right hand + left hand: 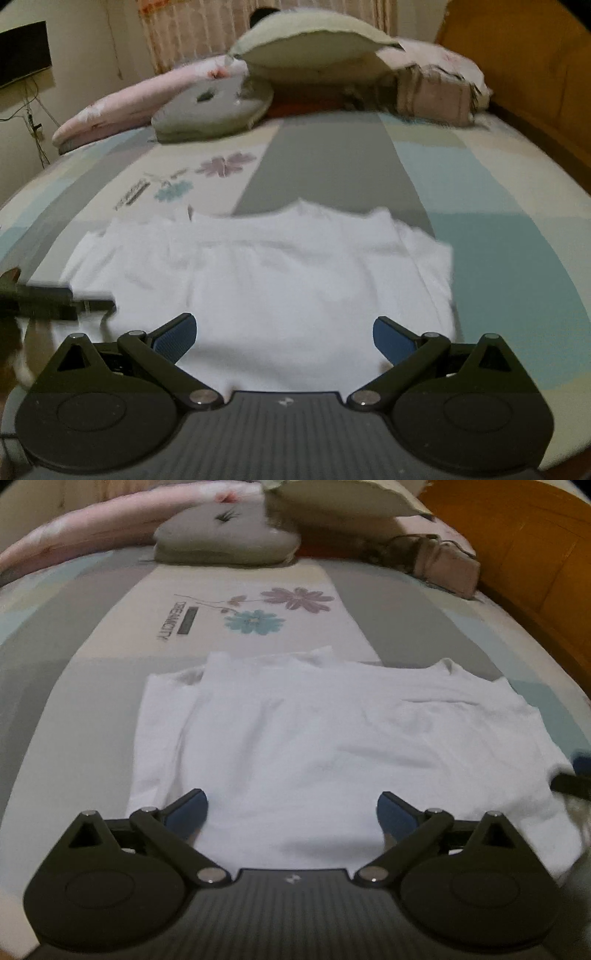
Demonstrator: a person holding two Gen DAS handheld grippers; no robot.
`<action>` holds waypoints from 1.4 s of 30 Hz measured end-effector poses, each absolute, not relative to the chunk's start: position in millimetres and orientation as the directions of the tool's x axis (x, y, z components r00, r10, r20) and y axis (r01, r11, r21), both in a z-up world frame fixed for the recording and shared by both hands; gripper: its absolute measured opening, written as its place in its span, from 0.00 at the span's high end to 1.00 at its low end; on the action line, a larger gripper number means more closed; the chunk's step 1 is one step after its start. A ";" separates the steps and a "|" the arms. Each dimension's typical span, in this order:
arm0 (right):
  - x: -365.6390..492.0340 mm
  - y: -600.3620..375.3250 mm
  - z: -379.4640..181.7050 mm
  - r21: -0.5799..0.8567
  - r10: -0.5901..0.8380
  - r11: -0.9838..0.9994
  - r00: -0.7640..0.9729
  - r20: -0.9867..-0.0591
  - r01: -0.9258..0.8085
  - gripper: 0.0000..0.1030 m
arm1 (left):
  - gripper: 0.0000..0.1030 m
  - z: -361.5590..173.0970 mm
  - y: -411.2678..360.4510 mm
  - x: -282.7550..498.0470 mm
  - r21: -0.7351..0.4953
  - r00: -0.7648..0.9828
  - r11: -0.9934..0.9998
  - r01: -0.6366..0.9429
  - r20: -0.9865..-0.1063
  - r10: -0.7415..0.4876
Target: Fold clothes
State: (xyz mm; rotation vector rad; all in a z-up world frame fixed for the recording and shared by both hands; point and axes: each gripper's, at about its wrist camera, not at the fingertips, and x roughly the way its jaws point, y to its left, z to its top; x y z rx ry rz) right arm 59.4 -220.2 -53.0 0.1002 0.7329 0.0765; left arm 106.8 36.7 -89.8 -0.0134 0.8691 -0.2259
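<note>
Near me on the bed (92,635), the white shirt (314,731) lies flat with its sides already turned in. My left gripper (291,812) and right gripper (284,334) hover spread wide over its near hem, gripping nothing, apparently placed to take that hem and fold it toward the far collar.

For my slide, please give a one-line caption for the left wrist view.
Open left hand-held gripper poised over the near edge of a partly folded white shirt on a patterned bedsheet.

Your bed (480,192) carries a white shirt (277,277) spread flat; beyond the shirt lie a grey pillow (210,110) and folded blankets (432,92).
</note>
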 end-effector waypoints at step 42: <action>137.2 -179.2 -56.6 0.495 0.525 0.836 0.611 -0.592 -0.237 0.00 | 0.03 -36.4 102.1 88.6 -0.146 0.720 0.988 0.047 -0.681 -0.135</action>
